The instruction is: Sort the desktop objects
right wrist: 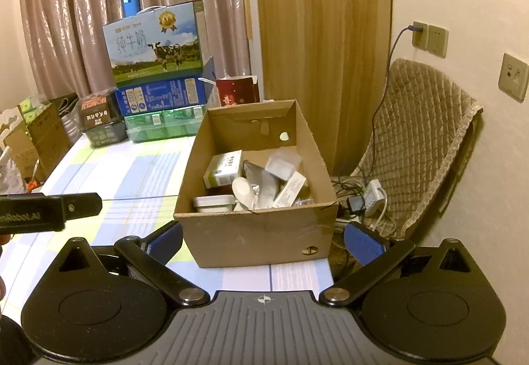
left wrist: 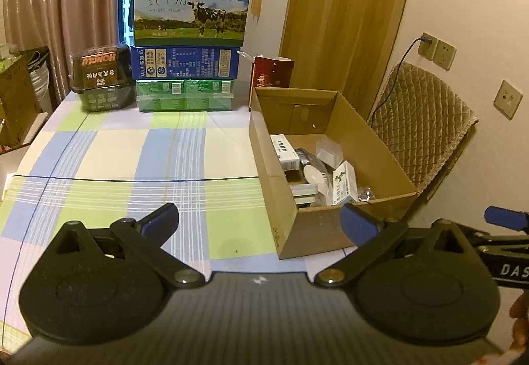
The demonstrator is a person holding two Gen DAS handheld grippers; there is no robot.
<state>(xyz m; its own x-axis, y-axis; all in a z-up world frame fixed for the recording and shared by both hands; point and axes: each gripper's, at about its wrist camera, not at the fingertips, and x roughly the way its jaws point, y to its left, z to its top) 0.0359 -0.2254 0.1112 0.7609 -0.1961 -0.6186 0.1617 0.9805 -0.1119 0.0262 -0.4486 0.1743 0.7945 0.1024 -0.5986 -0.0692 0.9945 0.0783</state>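
An open cardboard box (left wrist: 363, 140) stands on the right of the checked tablecloth (left wrist: 132, 166). It holds several small items: white medicine boxes (left wrist: 344, 183), a white round object (left wrist: 314, 175), clear packets. The same box (right wrist: 254, 232) sits straight ahead in the right wrist view, with a green-white carton (right wrist: 221, 170) and a white lidded case (right wrist: 213, 203) inside. My left gripper (left wrist: 259, 221) is open and empty, low over the cloth at the box's near left corner. My right gripper (right wrist: 264, 241) is open and empty in front of the box's near wall.
A milk carton case (left wrist: 191, 4) tops stacked blue and green packs (left wrist: 185, 77) at the table's back. A dark food tub (left wrist: 99, 80) stands left of them, a red box (left wrist: 271, 72) behind the cardboard box. A quilted chair (right wrist: 423, 146) and cables lie right of the table.
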